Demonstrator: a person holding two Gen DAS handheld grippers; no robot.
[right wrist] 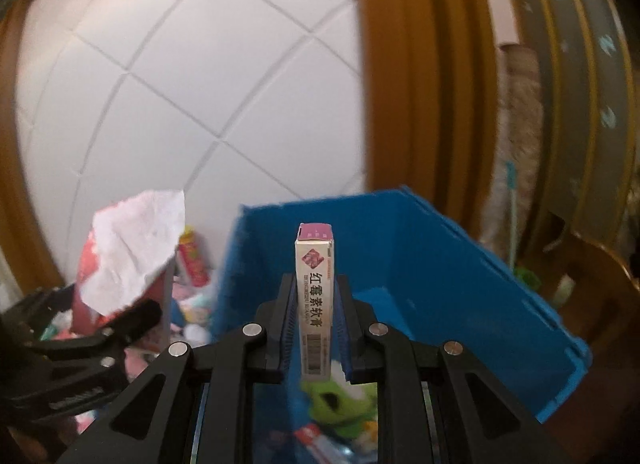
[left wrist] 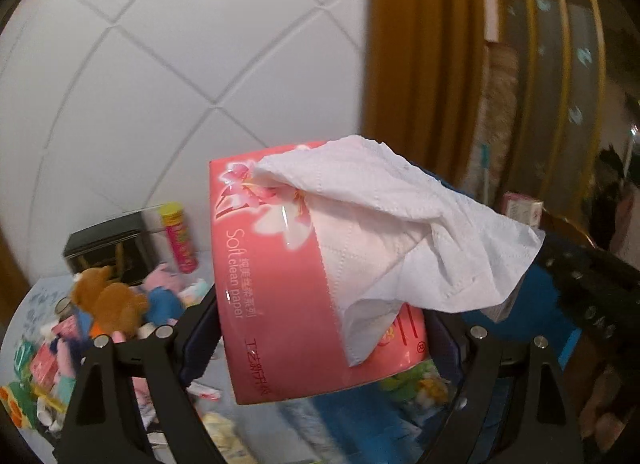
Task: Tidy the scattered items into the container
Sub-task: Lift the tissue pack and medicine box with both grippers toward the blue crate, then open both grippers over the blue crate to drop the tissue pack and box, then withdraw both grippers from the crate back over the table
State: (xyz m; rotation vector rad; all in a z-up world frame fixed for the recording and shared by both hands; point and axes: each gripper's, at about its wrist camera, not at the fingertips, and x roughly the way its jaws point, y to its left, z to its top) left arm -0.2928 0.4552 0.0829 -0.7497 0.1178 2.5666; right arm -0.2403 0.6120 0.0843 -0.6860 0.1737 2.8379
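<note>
- Far to the left of the left tongs [left wrist: 320, 328], a heap of scattered items [left wrist: 80, 328] lay on the pale tabletop [left wrist: 36, 296]: a brown plush toy [left wrist: 106, 296], small pink and blue soft toys, and coloured packets.
- Behind that heap stood a dark box [left wrist: 106, 242], and beside it a yellow-capped pink tube [left wrist: 178, 238] leaned against the white tiled wall [left wrist: 160, 64].
- The left tongs were spread wide and clamped on a pink tissue pack [left wrist: 276, 284], one jaw on each side of it; the pack was lifted off the tabletop.
- A white tissue [left wrist: 400, 224] hung loose from the top of the pack and draped over its right side, toward the right jaw.
- Under and just beyond the pack, a blurred patch of the blue container [left wrist: 492, 316] showed.
- In the right wrist view, the left tongs [right wrist: 132, 316] with the tissue pack [right wrist: 92, 264] were off to the left of the right tongs [right wrist: 316, 300].
- The right tongs were clenched on a narrow white ointment box [right wrist: 316, 300], which stood upright between the jaws, its purple end uppermost.
- Directly ahead of and below the right tongs sat the open blue container [right wrist: 440, 256], with a green plush toy [right wrist: 340, 400] and a red-and-white packet [right wrist: 316, 436] lying inside it.
- To the right of the container rose a brown wooden frame [right wrist: 420, 84].
</note>
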